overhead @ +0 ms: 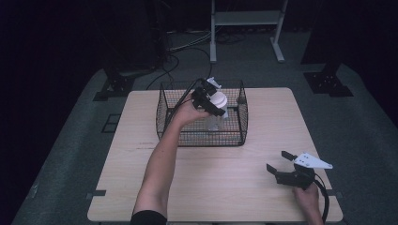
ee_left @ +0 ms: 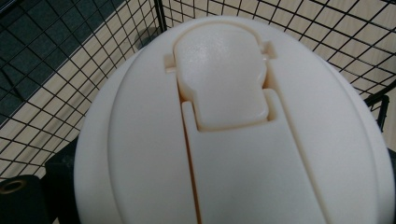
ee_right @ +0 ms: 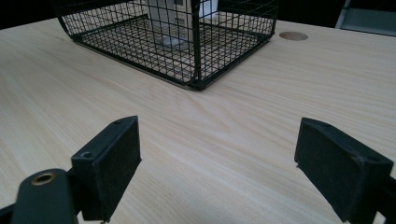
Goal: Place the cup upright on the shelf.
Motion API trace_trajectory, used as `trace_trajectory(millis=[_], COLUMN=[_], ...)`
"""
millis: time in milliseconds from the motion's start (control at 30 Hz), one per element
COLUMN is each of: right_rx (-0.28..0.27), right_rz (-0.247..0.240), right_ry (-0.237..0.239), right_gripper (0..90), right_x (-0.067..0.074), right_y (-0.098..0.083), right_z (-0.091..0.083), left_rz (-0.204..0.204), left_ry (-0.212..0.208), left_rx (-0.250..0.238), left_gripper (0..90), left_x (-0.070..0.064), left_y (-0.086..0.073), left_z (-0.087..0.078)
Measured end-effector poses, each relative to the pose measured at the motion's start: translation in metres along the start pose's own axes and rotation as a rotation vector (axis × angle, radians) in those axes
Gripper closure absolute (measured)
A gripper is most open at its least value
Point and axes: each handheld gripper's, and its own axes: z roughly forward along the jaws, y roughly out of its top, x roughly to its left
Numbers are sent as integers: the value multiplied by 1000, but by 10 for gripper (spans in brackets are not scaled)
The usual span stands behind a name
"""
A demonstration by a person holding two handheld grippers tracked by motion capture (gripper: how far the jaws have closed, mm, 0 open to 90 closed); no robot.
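Clamping the white-lidded bottle inside the wire basket, the left gripper grips it; right gripper gapes wide.

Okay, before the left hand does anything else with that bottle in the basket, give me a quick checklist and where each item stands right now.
1. Left hand-held gripper at the bottle's white lid: ok.
2. Its jaws firmly closed on the bottle: cannot tell.
3. Bottle inside the wire basket: ok.
4. Bottle's base resting on the basket floor: cannot tell.
5. Right hand-held gripper open and away from the basket: ok.
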Motion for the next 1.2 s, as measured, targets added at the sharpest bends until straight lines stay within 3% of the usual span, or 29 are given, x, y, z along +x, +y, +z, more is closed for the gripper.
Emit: trace_trajectory(millis=[300,867,1200], right_rx=[28,40,47], right_rz=[-36,-35,-38], right_ry=[-7,-10,-12], right_gripper=[135,135,135], right_x=[4,4,5], right_y=[0,0,0], right_z=[3,4,4], left_rz=[-4,0,-18], left_ry=[16,7,4], left_rx=[10,-28,-41], left_gripper=[14,0,0], left_x=[0,-5,0], left_y=[-7,-11,-22], left_z=[-1,-13,-20])
